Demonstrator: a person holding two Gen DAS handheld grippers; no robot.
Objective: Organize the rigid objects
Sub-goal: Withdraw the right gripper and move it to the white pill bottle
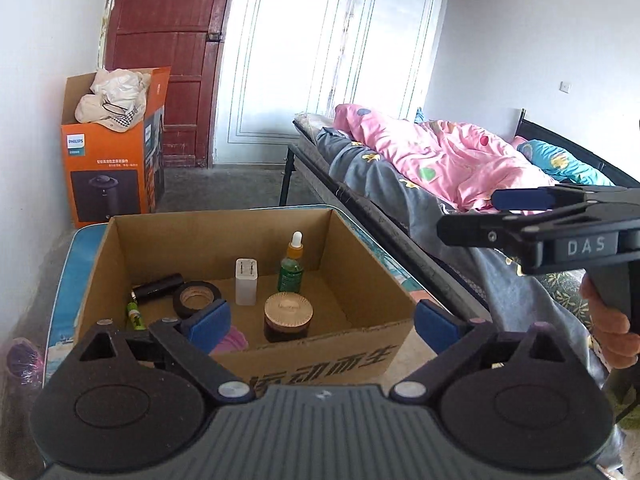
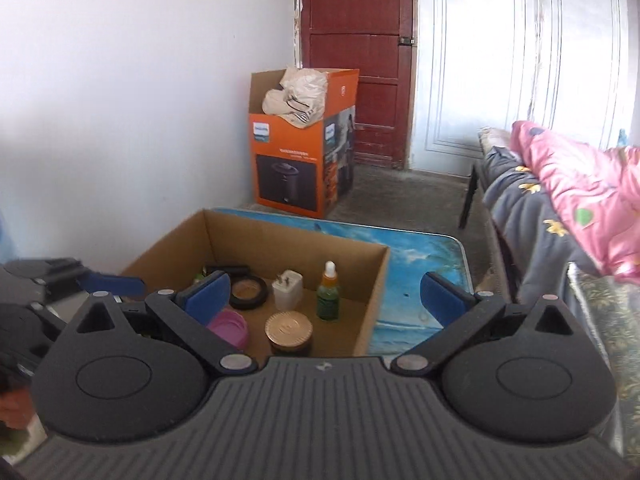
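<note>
Both the left gripper (image 1: 322, 318) and the right gripper (image 2: 326, 298) are held spread wide with nothing between the fingers. A dropper bottle (image 1: 291, 266), charger (image 1: 246, 282), tape roll (image 1: 197, 299) and jar (image 1: 288, 318) are kept inside the cardboard box (image 1: 320, 354) on the blue table (image 2: 416, 252).
</note>
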